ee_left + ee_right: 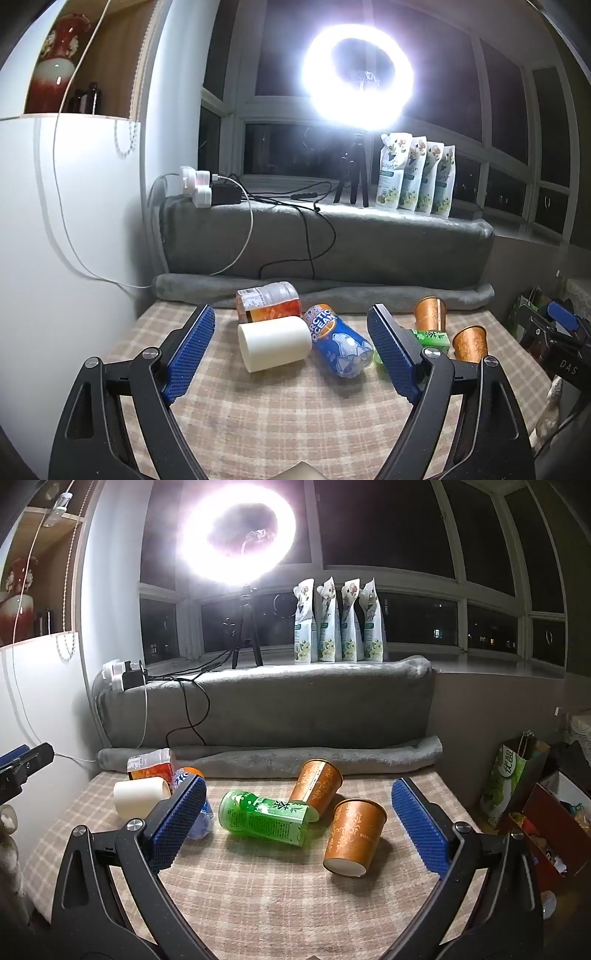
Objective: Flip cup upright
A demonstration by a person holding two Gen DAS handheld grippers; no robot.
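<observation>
Toppled cups on the checked desk (280, 904), both grippers empty.

The right gripper (299, 805) has its jaws wide; the nearer brown cup (352, 836) lies tipped between them, base toward us (its mouth hidden). The left gripper (291, 341), jaws wide, frames a white cup (273, 343) on its side.

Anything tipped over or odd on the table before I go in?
Yes. Both brown paper cups, the near one and the far one, lie tipped; so do the white cup, green bottle and blue can. No spill visible. Both tools, left and right, are open and empty.
</observation>
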